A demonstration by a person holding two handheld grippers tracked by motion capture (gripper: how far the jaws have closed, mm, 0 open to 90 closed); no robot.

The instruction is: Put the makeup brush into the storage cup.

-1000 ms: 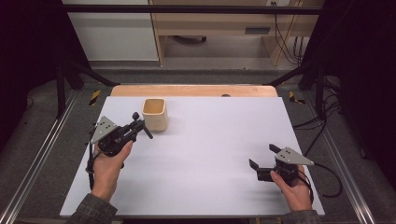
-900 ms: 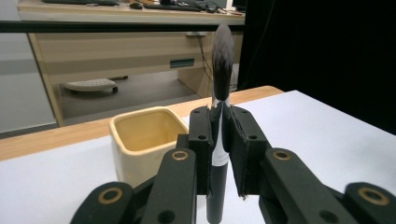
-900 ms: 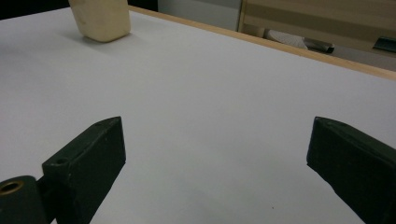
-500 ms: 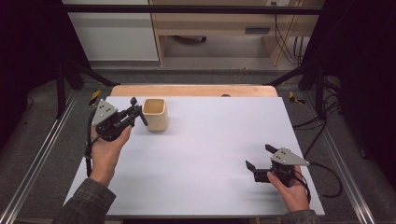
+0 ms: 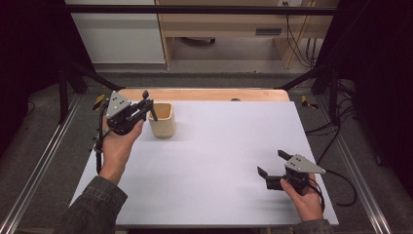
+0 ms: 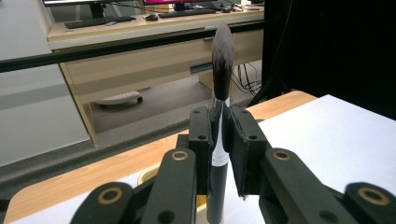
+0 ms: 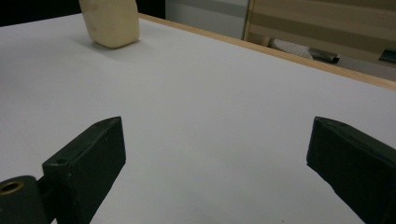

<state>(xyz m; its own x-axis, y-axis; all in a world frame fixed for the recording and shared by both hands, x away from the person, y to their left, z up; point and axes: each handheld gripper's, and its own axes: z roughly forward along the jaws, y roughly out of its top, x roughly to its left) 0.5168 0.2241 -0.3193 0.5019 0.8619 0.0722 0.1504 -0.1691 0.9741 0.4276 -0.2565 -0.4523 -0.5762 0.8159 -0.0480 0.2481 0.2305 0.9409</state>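
Partly hidden, brush (image 6: 221, 60) handle clamped in left gripper (image 5: 146, 104), over cup (image 5: 162, 120), right gripper (image 5: 272, 163) wide.

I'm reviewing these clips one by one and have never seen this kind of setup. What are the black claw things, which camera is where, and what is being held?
A person holds a hand-operated two-jaw gripper in each hand. The high view looks down on the white table. The other two cameras ride on the grippers and look along their jaws. The left gripper is shut on a makeup brush, bristles up, right beside a cream-coloured cup, the handle's lower end at the cup's rim. The right gripper is open, holding nothing, low over the table's near right part.
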